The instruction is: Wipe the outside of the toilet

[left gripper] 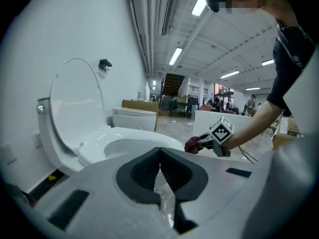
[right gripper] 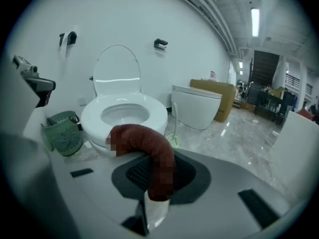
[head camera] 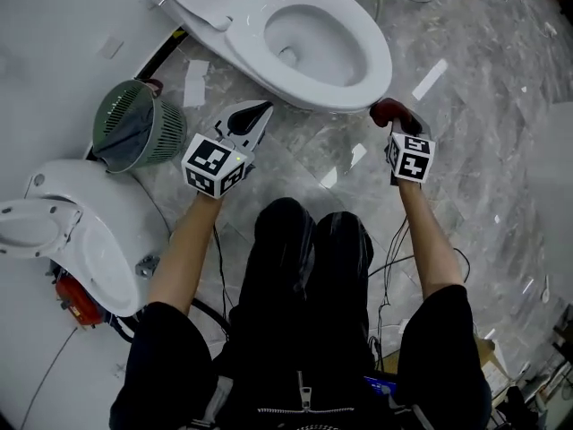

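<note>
Black-clad knees (head camera: pixel 309 231) foremost, right tongs (head camera: pixel 394 120) grip a red cloth (head camera: pixel 385 109) beside the toilet (head camera: pixel 313 38) rim; left tongs (head camera: pixel 254 116) closed, empty.

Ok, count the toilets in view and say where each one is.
3. The open toilet straight ahead; a closed toilet at the person's left; a third toilet beyond the open one, to its right. Others may be hidden.

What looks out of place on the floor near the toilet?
A white scrap, perhaps paper, lies loose on the floor between the toilet and the green basket. Nothing looks spilled or broken.
</note>
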Tool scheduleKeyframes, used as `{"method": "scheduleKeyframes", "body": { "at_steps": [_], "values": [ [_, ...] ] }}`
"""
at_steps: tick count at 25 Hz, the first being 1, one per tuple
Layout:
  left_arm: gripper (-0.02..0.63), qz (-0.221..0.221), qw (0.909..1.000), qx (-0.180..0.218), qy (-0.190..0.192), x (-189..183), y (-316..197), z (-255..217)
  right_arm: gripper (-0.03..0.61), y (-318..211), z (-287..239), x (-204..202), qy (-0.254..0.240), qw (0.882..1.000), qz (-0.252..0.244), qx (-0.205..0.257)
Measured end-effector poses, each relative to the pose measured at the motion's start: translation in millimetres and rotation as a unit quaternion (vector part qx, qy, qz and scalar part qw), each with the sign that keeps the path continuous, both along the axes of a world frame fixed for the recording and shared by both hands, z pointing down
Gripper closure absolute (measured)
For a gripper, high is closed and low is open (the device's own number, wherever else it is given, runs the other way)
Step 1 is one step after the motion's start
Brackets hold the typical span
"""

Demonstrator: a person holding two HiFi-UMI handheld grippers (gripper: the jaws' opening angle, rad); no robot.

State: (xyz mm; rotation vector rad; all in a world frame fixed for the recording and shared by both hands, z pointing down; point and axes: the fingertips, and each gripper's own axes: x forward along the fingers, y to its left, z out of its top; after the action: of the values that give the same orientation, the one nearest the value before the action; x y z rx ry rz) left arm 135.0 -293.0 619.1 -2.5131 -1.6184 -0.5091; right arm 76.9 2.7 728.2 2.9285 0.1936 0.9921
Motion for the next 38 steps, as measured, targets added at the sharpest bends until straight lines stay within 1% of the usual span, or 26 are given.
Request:
{"method": "scheduleKeyframes", "body": {
  "at_steps": [3, 6, 8, 12, 17, 20, 22, 26, 29, 32, 38],
  "values": [
    [0.615, -0.006, 0.9998, 0.019, -0.005, 3.3, -1.6, -37.9, 0.522, -22.2, -39.8, -5.4, -0.023, 1.0, -0.02, -0.004],
    [0.615, -0.001, 0.9998, 0.015, -0.016, -0.1, -1.3, -83.4, 0.52, -52.7, -87.2, -5.9, -0.034, 0.998, -0.049, 0.003],
    [0.615, 0.002, 0.9996, 0.02, -0.019, -4.2, -2.4, -118.3, 0.52, -72.0, -123.9, -8.9, -0.042, 0.997, -0.063, 0.013],
    [0.615, -0.002, 0.9993, 0.033, -0.02, -2.9, -9.0, -196.7, 0.52, -100.2, -208.8, -9.6, -0.044, 0.996, -0.072, 0.032],
    [0.615, -0.016, 0.9993, 0.017, -0.031, -8.1, -11.7, -291.3, 0.521, -126.6, -317.9, -10.0, -0.036, 0.995, -0.079, 0.054],
    [0.615, -0.027, 0.9993, 0.004, -0.028, -12.6, -7.3, -335.2, 0.522, -142.2, -375.8, -6.6, -0.018, 0.993, -0.104, 0.055],
    [0.615, -0.033, 0.9991, -0.002, -0.025, -15.4, -2.4, -357.8, 0.521, -146.4, -404.2, -3.4, -0.006, 0.991, -0.119, 0.058],
    [0.615, -0.069, 0.9972, -0.012, -0.025, -10.2, 5.0, -393.7, 0.522, -140.9, -451.3, 7.6, 0.017, 0.987, -0.141, 0.073],
    [0.615, -0.103, 0.9945, -0.009, -0.017, -4.8, 7.1, -414.9, 0.522, -130.7, -477.1, 22.0, 0.034, 0.983, -0.159, 0.083],
    [0.615, -0.151, 0.9884, -0.012, -0.008, -1.4, 7.9, -433.0, 0.522, -122.1, -495.0, 37.7, 0.048, 0.977, -0.183, 0.097],
    [0.615, -0.207, 0.9777, -0.03, 0.023, -7.8, 29.8, -481.7, 0.522, -97.3, -555.6, 54.1, 0.089, 0.963, -0.227, 0.117]
  ]
}}
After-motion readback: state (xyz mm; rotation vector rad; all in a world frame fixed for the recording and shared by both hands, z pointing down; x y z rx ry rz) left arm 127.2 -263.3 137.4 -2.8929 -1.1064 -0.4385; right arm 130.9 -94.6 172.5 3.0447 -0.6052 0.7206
